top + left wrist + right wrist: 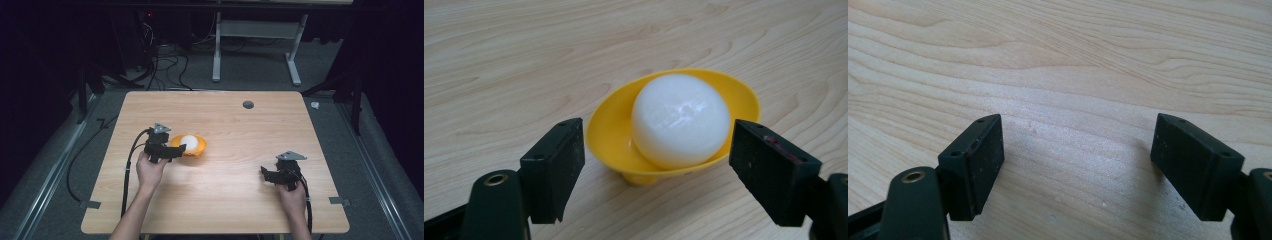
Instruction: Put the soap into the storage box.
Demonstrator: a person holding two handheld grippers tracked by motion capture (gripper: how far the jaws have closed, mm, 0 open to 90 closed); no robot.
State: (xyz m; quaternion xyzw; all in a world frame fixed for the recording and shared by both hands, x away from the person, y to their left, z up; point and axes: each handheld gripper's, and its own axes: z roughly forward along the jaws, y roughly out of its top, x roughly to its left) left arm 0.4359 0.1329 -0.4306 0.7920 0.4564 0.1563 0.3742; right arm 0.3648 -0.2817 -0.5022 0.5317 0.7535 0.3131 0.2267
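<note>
A yellow bowl point(199, 146) stands on the wooden table point(235, 150), left of the middle, with a white ball point(189, 141) resting in it. In the left gripper view the ball point(680, 120) sits glossy in the bowl point(609, 135). My left gripper point(176, 148) is at the bowl's left side. Its jaws point(656, 135) stand apart on either side of the bowl's near rim, and the pads do not press on it. My right gripper point(265, 175) rests low at the right front of the table. It is open point(1078, 130) over bare wood with nothing between its pads.
A small grey round cap point(248, 104) sits in the tabletop near the far edge. Bits of grey tape point(339, 201) mark the front corners. Beyond the table are floor cables point(165, 65) and a white stand point(257, 45).
</note>
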